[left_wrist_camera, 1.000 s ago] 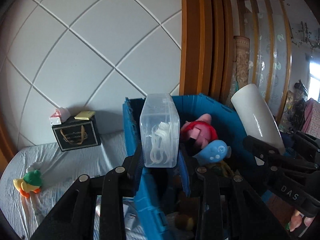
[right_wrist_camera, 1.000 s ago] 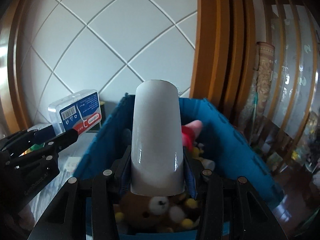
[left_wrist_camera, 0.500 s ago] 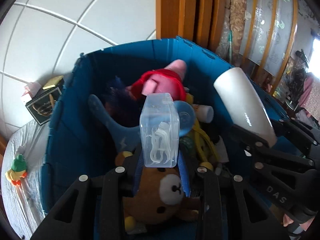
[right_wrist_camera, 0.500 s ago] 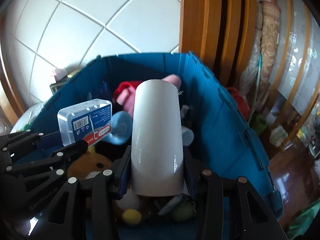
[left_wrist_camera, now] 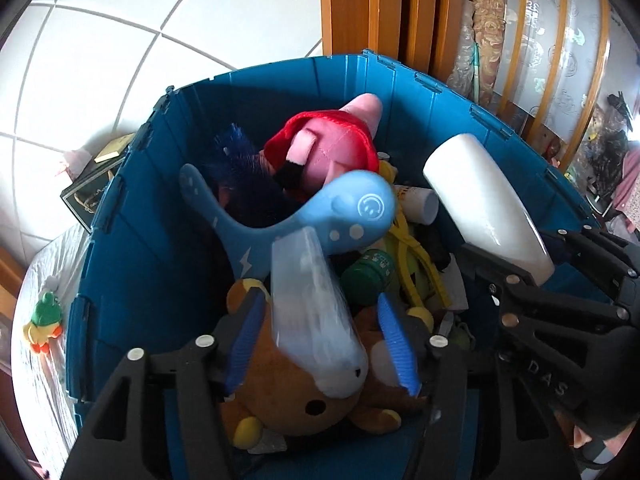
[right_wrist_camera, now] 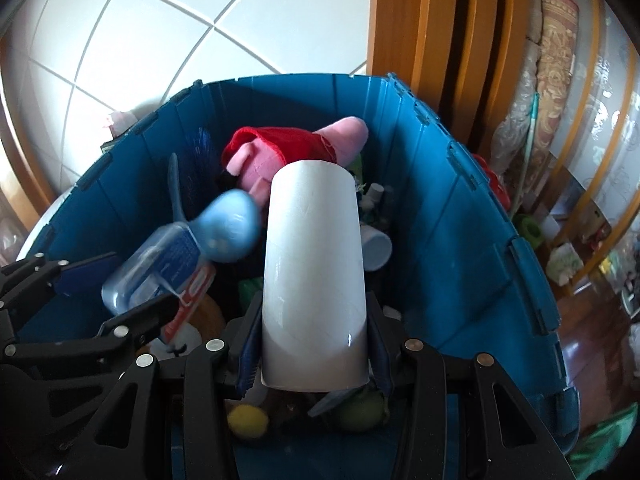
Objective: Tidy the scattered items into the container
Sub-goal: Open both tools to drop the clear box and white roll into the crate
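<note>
Both grippers hang over the blue crate (left_wrist_camera: 132, 264), which also shows in the right wrist view (right_wrist_camera: 452, 216). My left gripper (left_wrist_camera: 320, 328) has its jaws spread. The clear plastic box (left_wrist_camera: 312, 304) is blurred and tilted between them, dropping loose toward the brown bear plush (left_wrist_camera: 304, 396). The box also shows in the right wrist view (right_wrist_camera: 160, 268). My right gripper (right_wrist_camera: 314, 344) is shut on a white cup (right_wrist_camera: 316, 272), held over the crate; the cup shows in the left wrist view (left_wrist_camera: 484, 208).
The crate holds a pink plush in red (left_wrist_camera: 328, 144), a blue handheld fan (left_wrist_camera: 320, 216), a green bottle (left_wrist_camera: 368, 276) and yellow straps. A duck toy (left_wrist_camera: 42, 320) and a black box (left_wrist_camera: 86, 196) sit on the bed left of the crate. Wooden frames stand behind.
Both grippers moved forward over the crate and tipped down. The left jaws opened and the clear box slipped free, tilting and falling. The right gripper kept hold of the white cup.
</note>
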{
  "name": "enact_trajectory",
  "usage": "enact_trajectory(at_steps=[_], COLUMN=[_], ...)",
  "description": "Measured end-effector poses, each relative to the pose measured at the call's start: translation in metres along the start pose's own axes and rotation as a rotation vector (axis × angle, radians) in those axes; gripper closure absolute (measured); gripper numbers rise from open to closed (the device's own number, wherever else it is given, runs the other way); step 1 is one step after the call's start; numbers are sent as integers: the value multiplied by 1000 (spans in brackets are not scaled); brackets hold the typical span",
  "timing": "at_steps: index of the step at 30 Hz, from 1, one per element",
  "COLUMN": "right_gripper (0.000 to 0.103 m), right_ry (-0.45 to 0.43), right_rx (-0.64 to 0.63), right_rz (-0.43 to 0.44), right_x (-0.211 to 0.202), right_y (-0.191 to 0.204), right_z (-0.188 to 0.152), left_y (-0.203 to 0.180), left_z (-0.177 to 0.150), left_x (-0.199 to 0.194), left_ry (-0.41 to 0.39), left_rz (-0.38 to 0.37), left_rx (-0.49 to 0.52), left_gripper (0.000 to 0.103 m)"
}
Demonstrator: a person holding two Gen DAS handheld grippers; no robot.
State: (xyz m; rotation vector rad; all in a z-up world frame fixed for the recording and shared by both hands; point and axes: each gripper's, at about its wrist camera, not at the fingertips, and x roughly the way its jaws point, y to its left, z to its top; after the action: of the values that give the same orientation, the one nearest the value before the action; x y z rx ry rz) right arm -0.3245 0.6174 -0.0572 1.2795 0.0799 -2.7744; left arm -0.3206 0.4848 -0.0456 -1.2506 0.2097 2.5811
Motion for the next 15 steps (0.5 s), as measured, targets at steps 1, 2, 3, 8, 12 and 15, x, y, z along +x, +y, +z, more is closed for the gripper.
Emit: enact_trajectory(at_steps=[1, 2, 3, 8, 12, 15], right_gripper=[58, 58, 58, 57, 48, 33], right_ry=[5, 8, 9, -9, -35, -59], right_rx=[1, 3, 6, 18, 22, 25], right_rz=[-2, -6, -10, -21, -45, -63], right_x=[1, 2, 3, -5, -19, -33], right_y=[0, 0, 0, -3, -6, -8], right_z=[0, 0, 0, -4, -7, -13], left_y=[1, 1, 2, 3, 3, 3], left_z=[0, -1, -2, -7, -12, -18], left_x=[-1, -2, -3, -7, -11, -20], left_ry=[-2, -4, -7, -15, -26, -51], left_rz=[1, 3, 6, 5, 7, 5], left_rx=[-3, -4, -3, -6, -9, -13], left_gripper=[44, 43, 41, 41, 41, 40])
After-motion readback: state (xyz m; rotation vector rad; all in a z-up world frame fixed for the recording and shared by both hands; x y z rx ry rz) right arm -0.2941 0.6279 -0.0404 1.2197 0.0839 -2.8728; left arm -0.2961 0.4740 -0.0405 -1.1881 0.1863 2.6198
